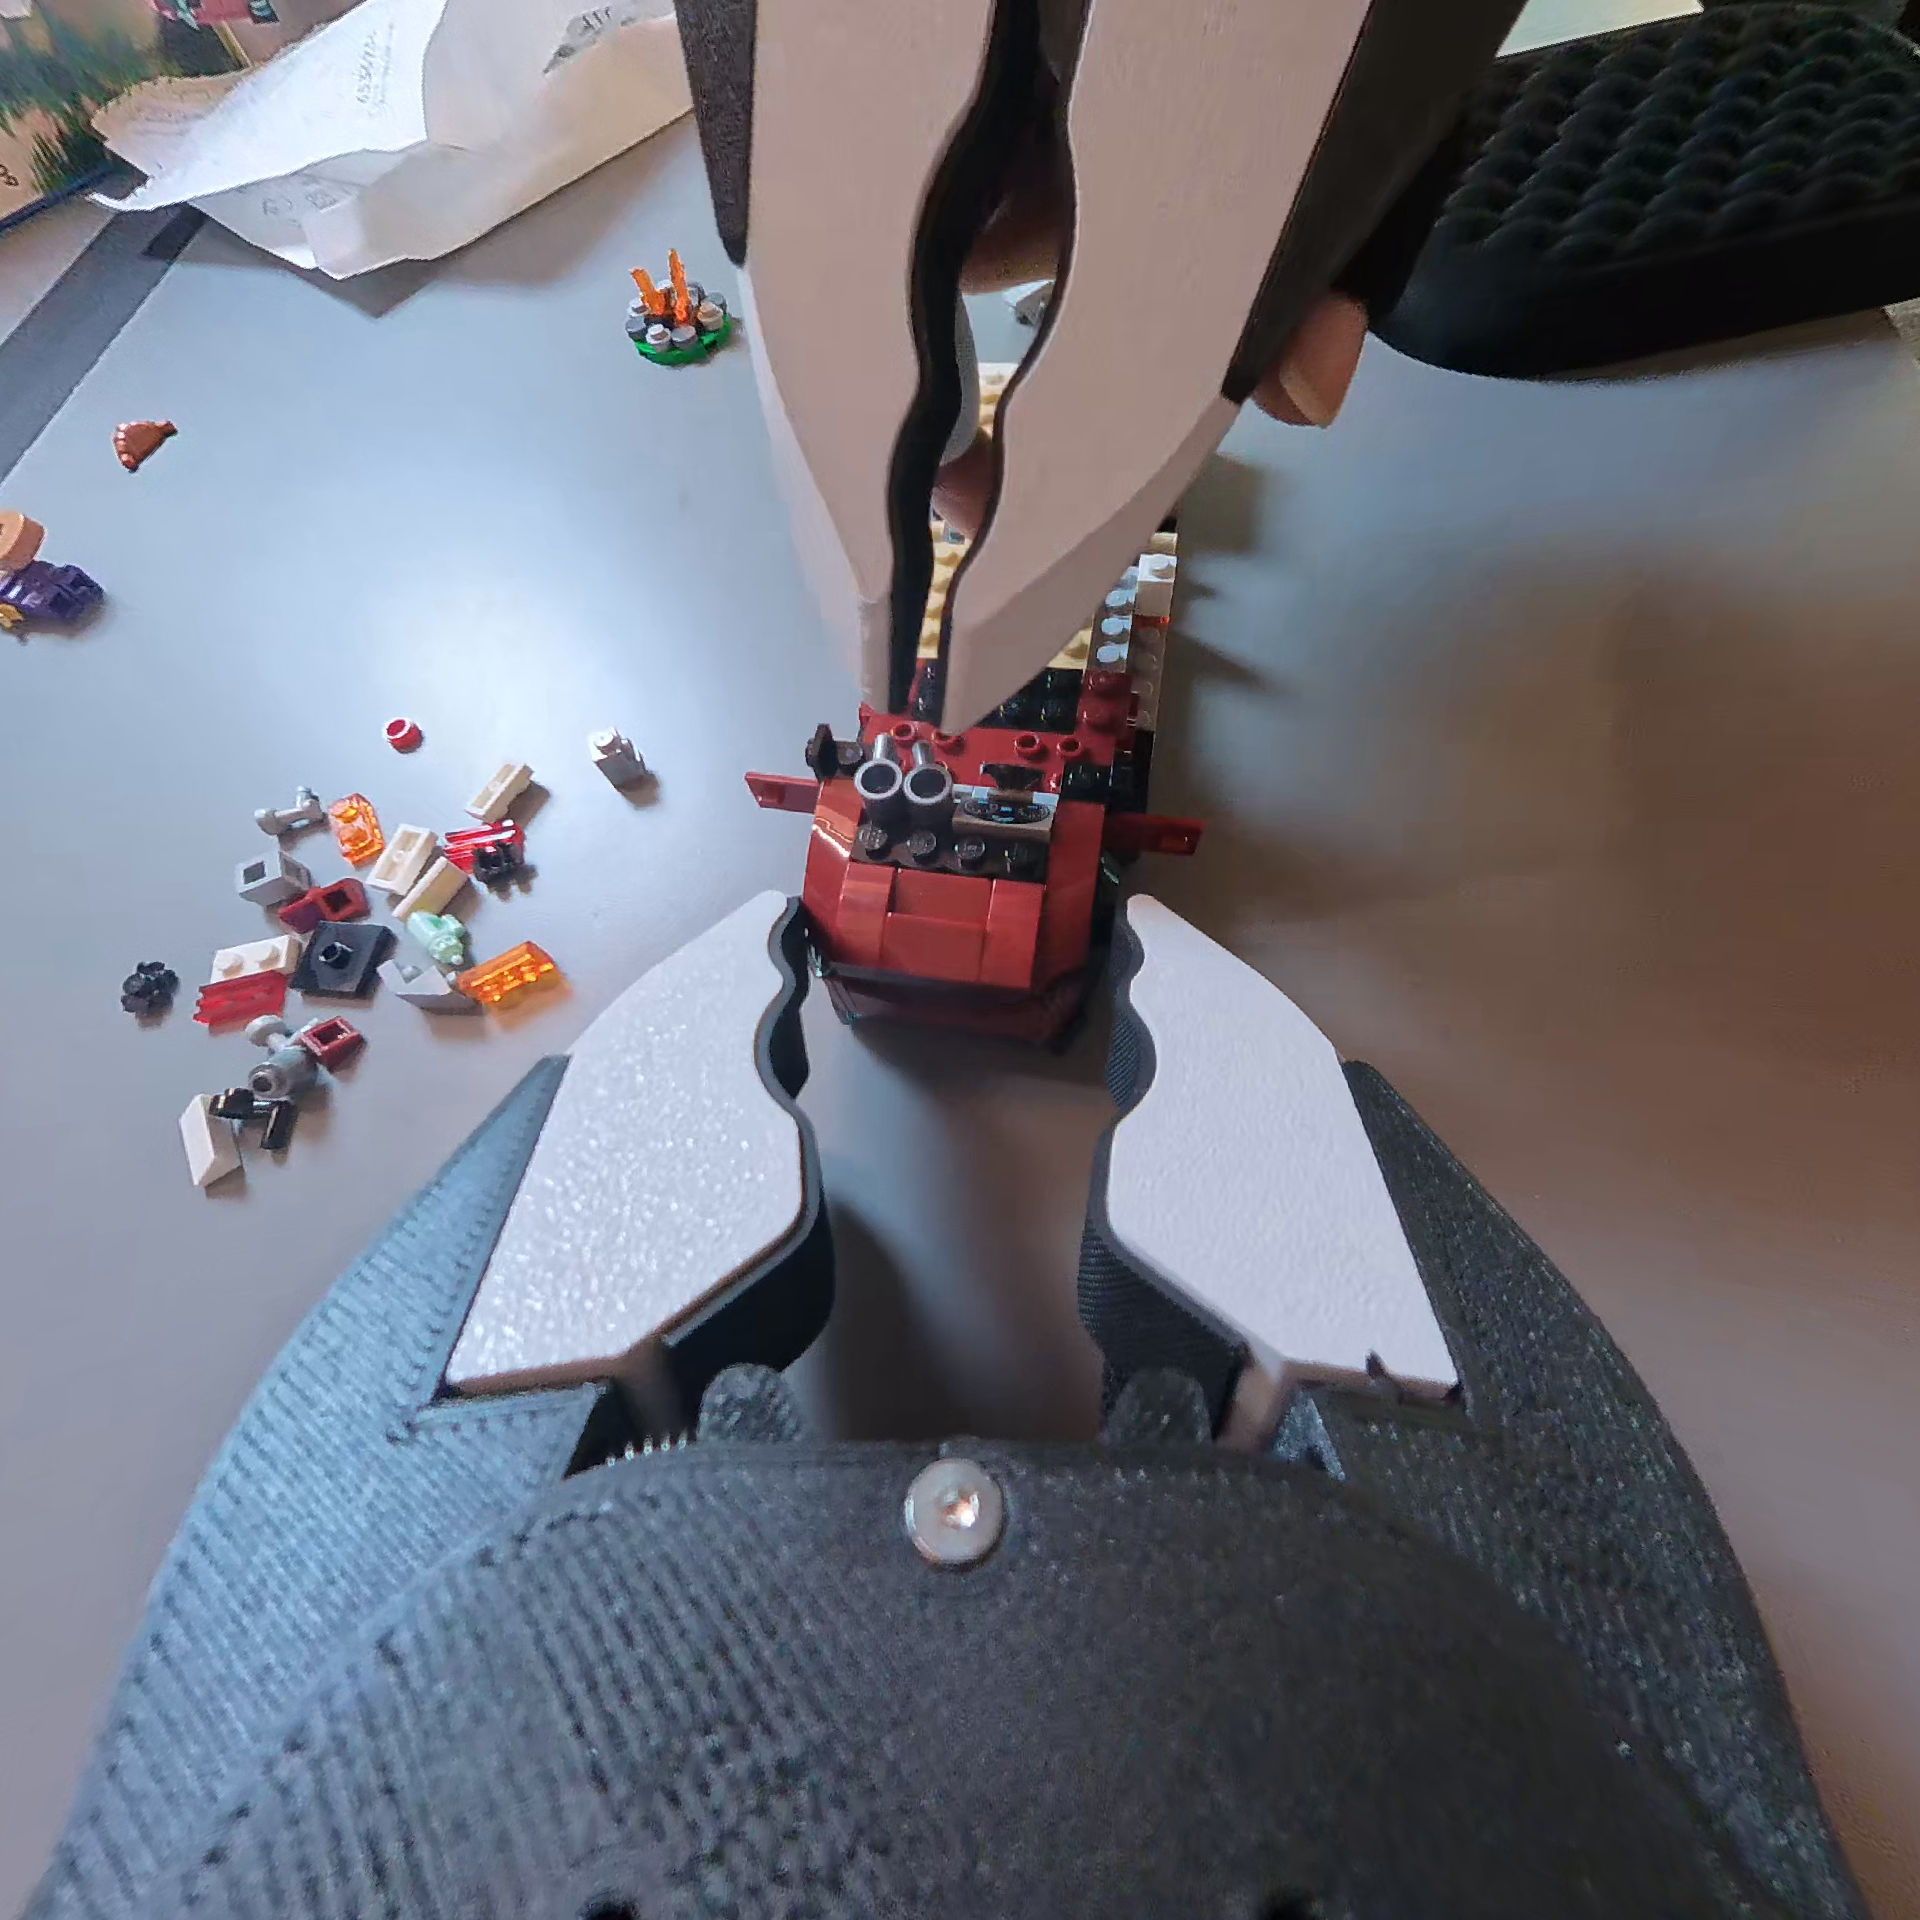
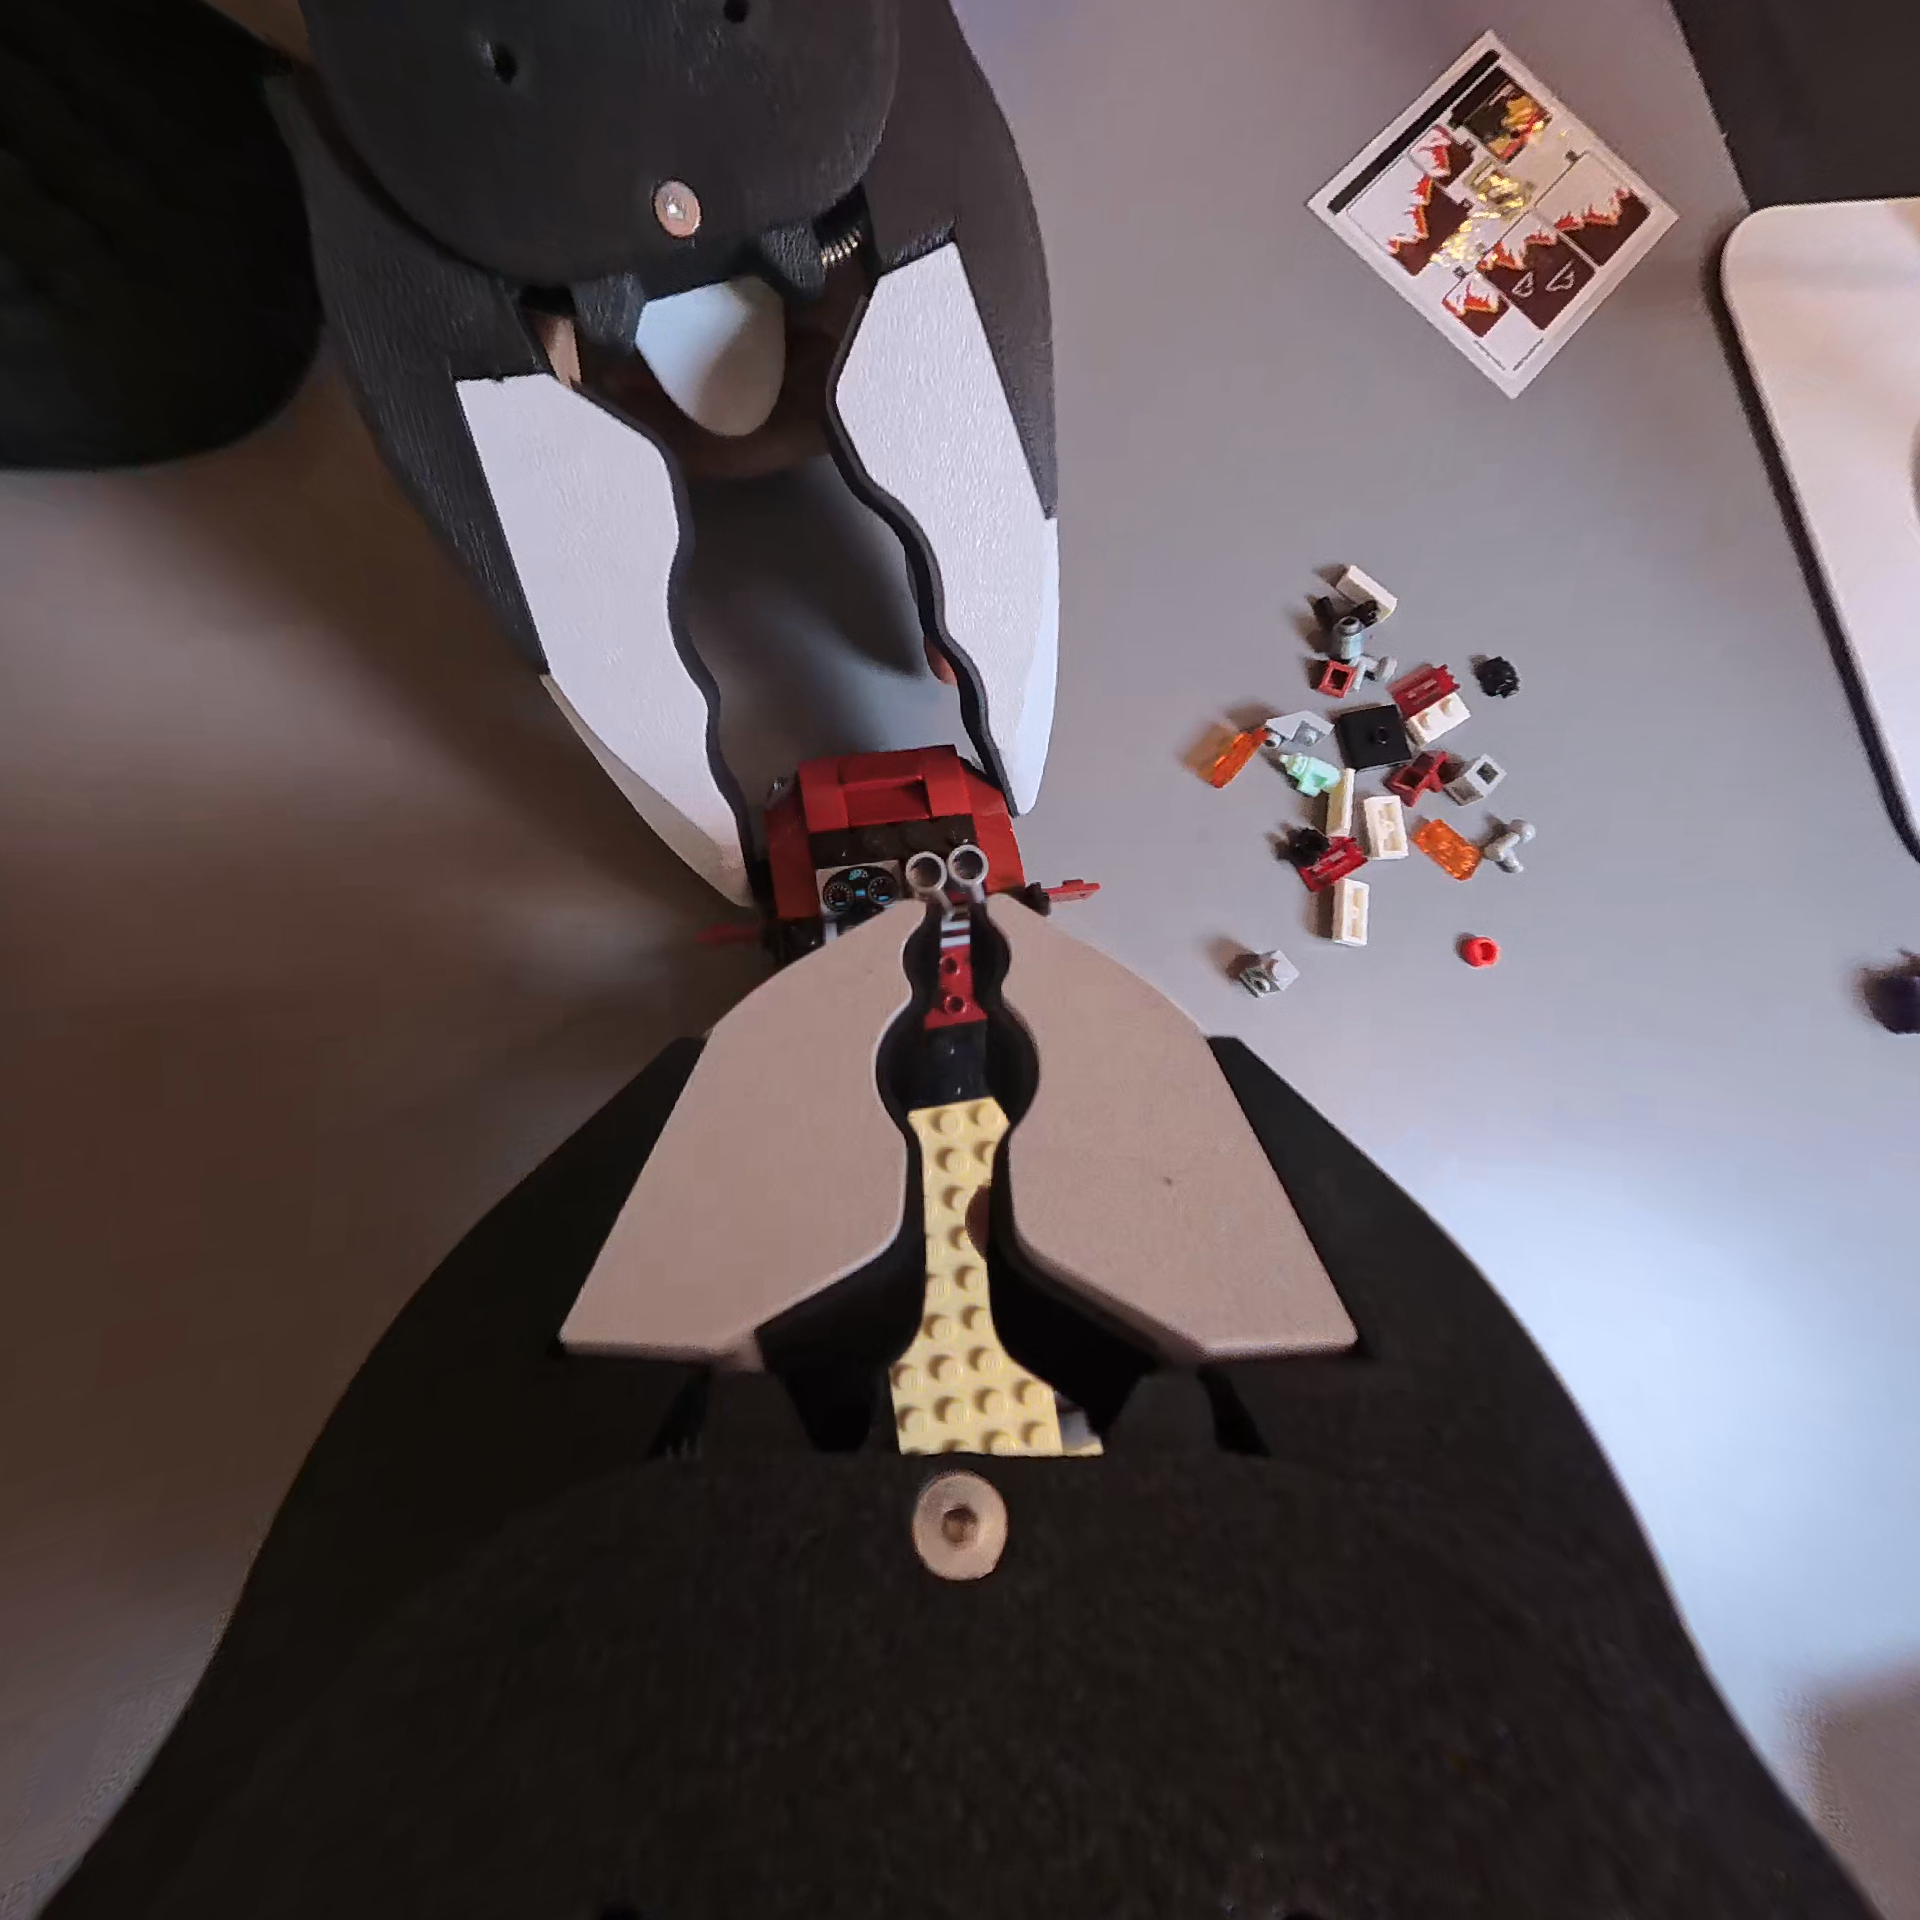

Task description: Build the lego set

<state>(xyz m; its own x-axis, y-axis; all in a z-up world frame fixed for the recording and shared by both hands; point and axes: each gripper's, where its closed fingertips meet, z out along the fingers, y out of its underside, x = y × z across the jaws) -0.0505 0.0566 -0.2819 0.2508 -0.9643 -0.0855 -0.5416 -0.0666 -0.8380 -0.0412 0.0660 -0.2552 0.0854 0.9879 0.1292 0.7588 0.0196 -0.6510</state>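
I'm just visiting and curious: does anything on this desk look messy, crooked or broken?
Nothing looks broken. The dark red brick model stands level between the left gripper's fingers. The only untidy spots are the loose small bricks scattered on the grey table and crumpled white paper at the far edge.

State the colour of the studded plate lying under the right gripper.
Pale tan studded plate, clearest in the right wrist view.

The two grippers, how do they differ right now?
The left gripper stands wide open, its fingers on either side of the red brick car's front end; the right gripper is nearly closed. The left comes in low at the front; the right reaches from the opposite end, over the car's tan plate. Both have white fingers on black bodies.
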